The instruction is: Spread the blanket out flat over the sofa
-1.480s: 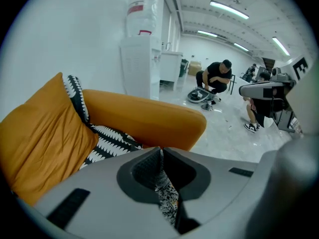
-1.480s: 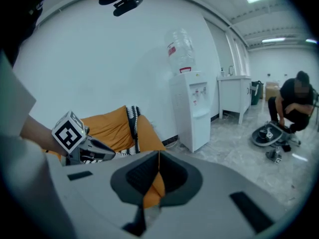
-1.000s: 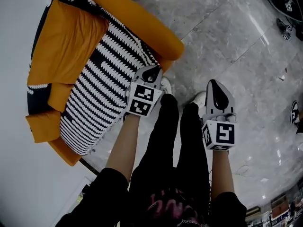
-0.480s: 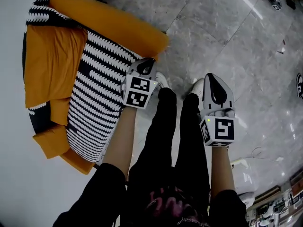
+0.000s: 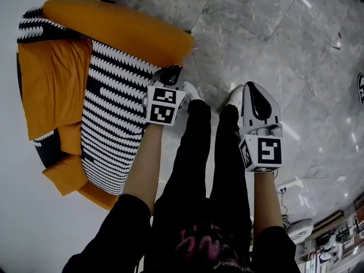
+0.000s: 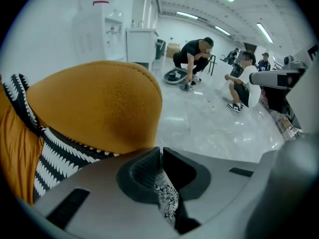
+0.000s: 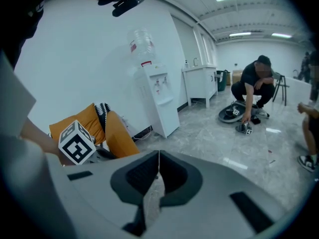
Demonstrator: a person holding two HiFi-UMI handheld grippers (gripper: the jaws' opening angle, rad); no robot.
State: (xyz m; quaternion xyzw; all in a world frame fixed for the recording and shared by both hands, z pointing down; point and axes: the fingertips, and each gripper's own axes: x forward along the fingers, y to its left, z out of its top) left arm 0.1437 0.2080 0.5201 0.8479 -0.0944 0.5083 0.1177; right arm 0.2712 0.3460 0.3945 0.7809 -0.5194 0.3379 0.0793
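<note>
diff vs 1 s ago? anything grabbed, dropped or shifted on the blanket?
Almost nothing: the head view swung, so everything sits a little further left in frame. Nothing was grabbed or released. Unchanged: the left gripper stays closed on the edge of the black-and-white striped blanket beside the orange upholstered sofa armrest, the blanket lies as before, and the right gripper stays shut and empty.

Grey marble floor [image 5: 284, 50] carries an orange sofa [image 5: 114, 30] at ten o'clock; a black-and-white striped blanket [image 5: 111, 124] lies over its seat, beside an orange cushion [image 5: 51, 84]
</note>
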